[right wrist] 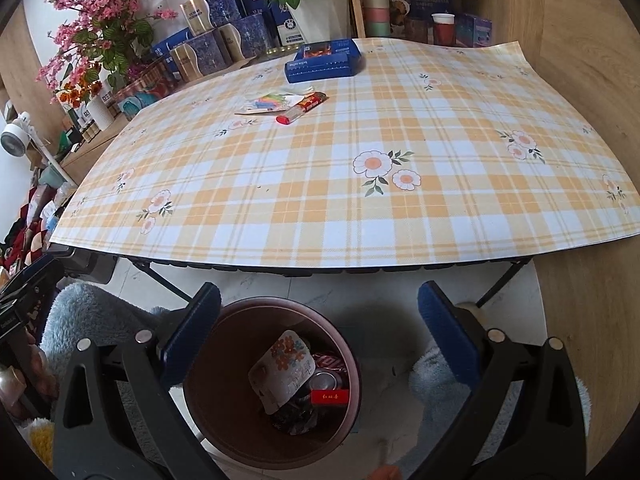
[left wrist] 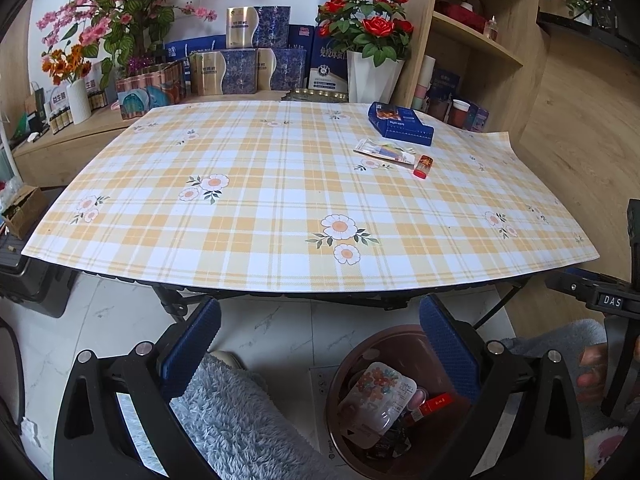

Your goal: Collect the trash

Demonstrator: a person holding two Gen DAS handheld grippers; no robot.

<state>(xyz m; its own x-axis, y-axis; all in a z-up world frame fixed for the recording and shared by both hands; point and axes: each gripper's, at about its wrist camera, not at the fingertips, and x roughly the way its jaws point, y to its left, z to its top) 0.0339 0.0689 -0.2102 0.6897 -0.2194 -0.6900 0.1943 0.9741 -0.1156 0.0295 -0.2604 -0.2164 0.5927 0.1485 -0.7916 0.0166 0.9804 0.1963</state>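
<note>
A brown trash bin (right wrist: 224,412) stands on the floor below the table's near edge and holds a flowered plastic package (right wrist: 286,364), a can and a red box; it also shows in the left wrist view (left wrist: 340,380). On the table lie a blue box (left wrist: 402,123), a flat paper packet (left wrist: 386,152) and a red-capped tube (left wrist: 423,166); they also show in the right wrist view as the box (right wrist: 324,60), the packet (right wrist: 272,103) and the tube (right wrist: 290,116). My left gripper (left wrist: 320,322) is open and empty. My right gripper (right wrist: 320,306) is open and empty above the bin.
The checked tablecloth (left wrist: 280,208) covers a folding table. Behind it stand boxes (left wrist: 240,68), a rose pot (left wrist: 372,76) and pink flowers (left wrist: 120,12). A wooden shelf (left wrist: 480,40) rises at the right. A blue fluffy garment (left wrist: 232,420) lies low in view.
</note>
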